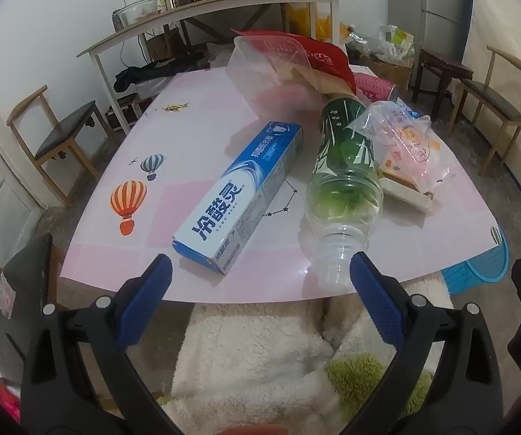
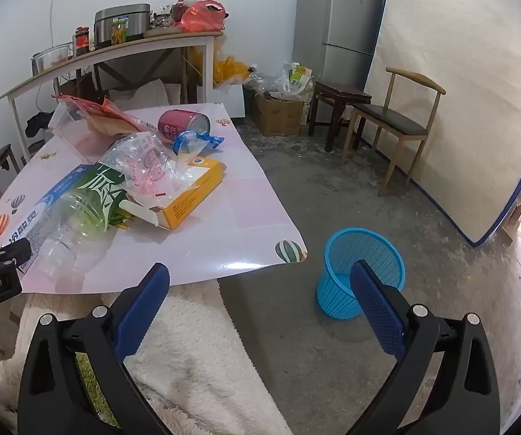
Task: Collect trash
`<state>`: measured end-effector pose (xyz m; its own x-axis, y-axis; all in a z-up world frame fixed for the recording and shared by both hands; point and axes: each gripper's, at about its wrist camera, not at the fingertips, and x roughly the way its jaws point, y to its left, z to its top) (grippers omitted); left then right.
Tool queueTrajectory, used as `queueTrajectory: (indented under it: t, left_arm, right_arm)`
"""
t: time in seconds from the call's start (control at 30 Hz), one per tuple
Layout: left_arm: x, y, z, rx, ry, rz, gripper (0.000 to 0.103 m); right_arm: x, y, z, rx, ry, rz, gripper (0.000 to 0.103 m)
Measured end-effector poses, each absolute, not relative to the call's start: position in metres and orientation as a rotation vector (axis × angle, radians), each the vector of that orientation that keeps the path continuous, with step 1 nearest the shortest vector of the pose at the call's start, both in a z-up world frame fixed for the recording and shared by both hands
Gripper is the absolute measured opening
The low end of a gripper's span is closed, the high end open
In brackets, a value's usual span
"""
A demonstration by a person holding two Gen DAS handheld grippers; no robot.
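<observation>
Trash lies on the pink table (image 1: 195,137): a blue toothpaste box (image 1: 240,197), an empty green-labelled plastic bottle (image 1: 344,181) on its side with its neck at the near edge, a clear plastic bag (image 1: 402,137) over a yellow box (image 2: 191,192), a clear tub (image 1: 267,69), a red packet (image 1: 318,54) and a pink can (image 2: 182,123). My left gripper (image 1: 260,272) is open and empty, just in front of the toothpaste box and bottle neck. My right gripper (image 2: 260,279) is open and empty, off the table's near right corner. A blue mesh bin (image 2: 360,272) stands on the floor.
A white fleece garment (image 2: 188,344) lies below both grippers. Wooden chairs stand at the left (image 1: 61,137) and right (image 2: 394,123). A shelf table (image 2: 115,50) with jars and a cooker is behind, a fridge (image 2: 336,18) and a leaning mattress (image 2: 460,90) to the right.
</observation>
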<state>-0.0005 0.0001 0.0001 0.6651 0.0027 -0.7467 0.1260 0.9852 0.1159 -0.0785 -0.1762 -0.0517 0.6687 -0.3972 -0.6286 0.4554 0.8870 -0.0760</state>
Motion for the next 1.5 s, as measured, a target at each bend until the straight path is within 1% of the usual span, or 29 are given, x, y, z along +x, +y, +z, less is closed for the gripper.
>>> queueTrajectory:
  t: [0.43, 0.67, 1.5]
  left_arm:
    - [-0.0003, 0.0002, 0.0005, 0.161, 0.861, -0.072, 0.094]
    - [-0.0015, -0.0045, -0.0094, 0.164, 0.854, -0.072, 0.094]
    - [-0.0014, -0.0023, -0.0015, 0.166, 0.855, -0.079, 0.094]
  right_arm:
    - [-0.0796, -0.1753, -0.0509, 0.080, 0.685, -0.485, 0.097]
    - [-0.0796, -0.1804, -0.0490, 0.078, 0.681, -0.487, 0.097]
    - [-0.0781, -0.1734, -0.0437, 0.067, 0.674, -0.487, 0.097]
